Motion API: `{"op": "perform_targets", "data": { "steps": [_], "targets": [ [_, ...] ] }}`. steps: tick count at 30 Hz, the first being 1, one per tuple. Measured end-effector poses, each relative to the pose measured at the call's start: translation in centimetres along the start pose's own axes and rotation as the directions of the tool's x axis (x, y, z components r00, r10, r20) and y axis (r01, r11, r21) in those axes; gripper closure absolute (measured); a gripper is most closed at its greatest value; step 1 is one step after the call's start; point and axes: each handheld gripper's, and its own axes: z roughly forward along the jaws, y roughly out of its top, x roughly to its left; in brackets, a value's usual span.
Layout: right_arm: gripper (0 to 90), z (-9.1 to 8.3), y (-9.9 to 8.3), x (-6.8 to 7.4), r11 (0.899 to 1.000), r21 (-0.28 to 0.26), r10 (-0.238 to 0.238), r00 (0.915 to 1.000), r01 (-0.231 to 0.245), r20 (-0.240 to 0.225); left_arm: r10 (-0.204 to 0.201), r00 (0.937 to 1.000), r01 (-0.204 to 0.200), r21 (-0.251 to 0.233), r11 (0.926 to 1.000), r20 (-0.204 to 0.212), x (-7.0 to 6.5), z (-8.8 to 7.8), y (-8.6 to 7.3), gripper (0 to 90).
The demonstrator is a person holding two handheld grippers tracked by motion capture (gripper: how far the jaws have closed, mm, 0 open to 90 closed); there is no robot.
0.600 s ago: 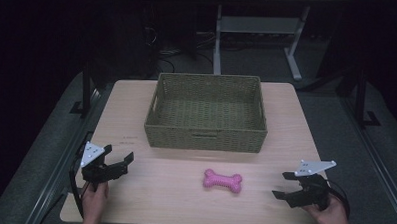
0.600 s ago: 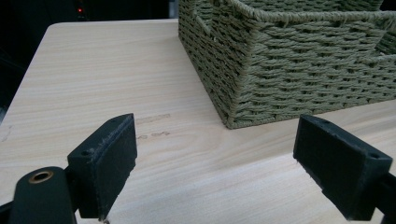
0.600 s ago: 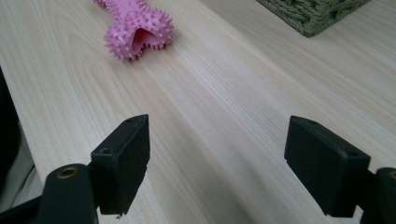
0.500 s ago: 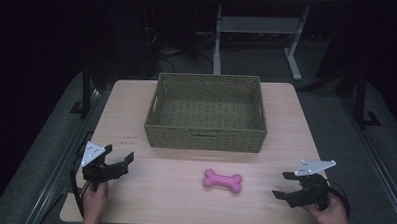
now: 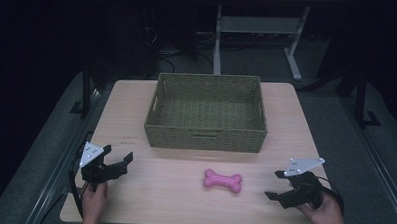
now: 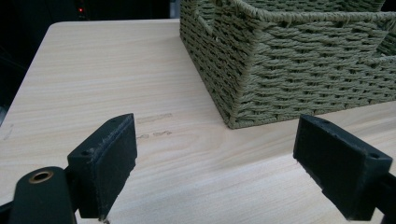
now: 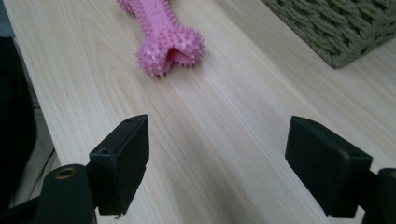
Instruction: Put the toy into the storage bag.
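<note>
The light wooden counter (image 5: 136, 115) carries a woven green basket (image 5: 205, 137) at its far middle. Nearer the person than the basket, just off its front wall, lies a pink spiked bone toy (image 5: 223, 180). Left of the basket's front corner the left gripper (image 5: 115, 161) has its fingers released, nothing between them. Right of the toy, well apart, the right gripper (image 5: 276, 185) likewise has its fingers spread wide, empty.

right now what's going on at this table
A person sits at a light wooden table with a two-jaw gripper in each hand. A pink spiky rubber bone toy lies on the table in front of an empty green woven basket. The right gripper rests near the table's right edge, jaws open and aimed toward the toy, not touching it. The left gripper sits at the left edge, jaws open and holding nothing.
</note>
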Motion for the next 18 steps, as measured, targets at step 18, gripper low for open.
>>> {"op": "perform_targets", "data": {
  "steps": [18],
  "targets": [
    [21.2, 3.8, 5.0, 2.9, 0.986, 0.083, -0.138, 0.9851, 0.146, -0.104, 0.004, 1.0000, -0.004, -0.007, 1.0000, 0.002, -0.1, -0.1, 0.1, 13.0]
  ]
}}
